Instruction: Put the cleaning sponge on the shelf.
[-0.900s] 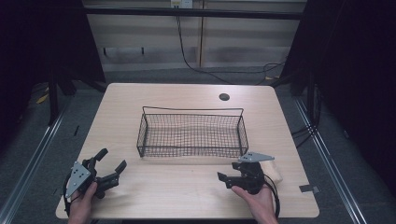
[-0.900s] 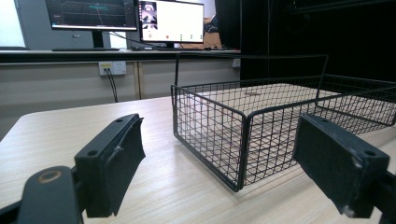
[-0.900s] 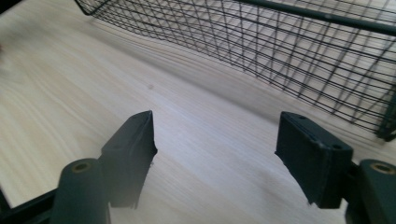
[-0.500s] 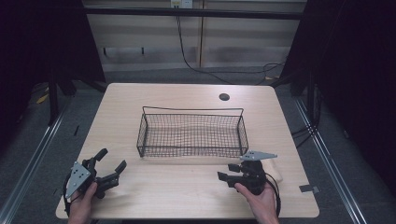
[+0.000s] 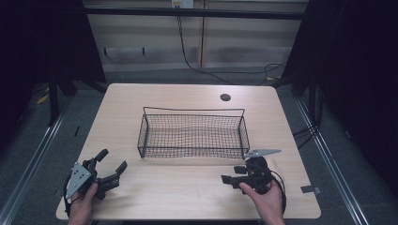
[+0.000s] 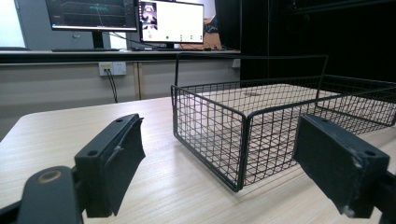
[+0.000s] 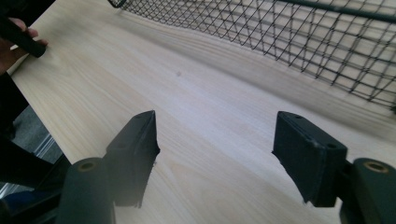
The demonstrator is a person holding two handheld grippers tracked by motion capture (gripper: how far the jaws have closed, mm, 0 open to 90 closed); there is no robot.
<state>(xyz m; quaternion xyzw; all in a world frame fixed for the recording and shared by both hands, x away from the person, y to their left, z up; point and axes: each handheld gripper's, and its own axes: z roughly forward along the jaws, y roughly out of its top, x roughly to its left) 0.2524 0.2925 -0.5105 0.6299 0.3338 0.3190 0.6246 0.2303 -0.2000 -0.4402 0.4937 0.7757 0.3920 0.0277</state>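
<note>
An empty black wire basket (image 5: 192,133) stands at the middle of the light wooden table (image 5: 187,192). My left gripper (image 5: 112,159) rests near the front left corner, held by a hand, open, and pointing toward the basket. In the left gripper view the basket's near corner (image 6: 243,140) stands just beyond the open left gripper (image 6: 222,135). My right gripper (image 5: 231,174) lies at the front right, just in front of the basket, open and pointing left. In the right gripper view the right gripper (image 7: 217,126) holds nothing over bare wood, with the basket (image 7: 327,42) at the upper right.
A round cable hole (image 5: 225,97) sits at the table's far side. A grey tape strip (image 5: 309,190) lies near the front right corner. Monitors (image 6: 173,21) stand on a bench beyond the table. Dark floor and rails surround the table.
My right gripper has shifted slightly to the right and turned a little. The left gripper and the basket have stayed where they were.
</note>
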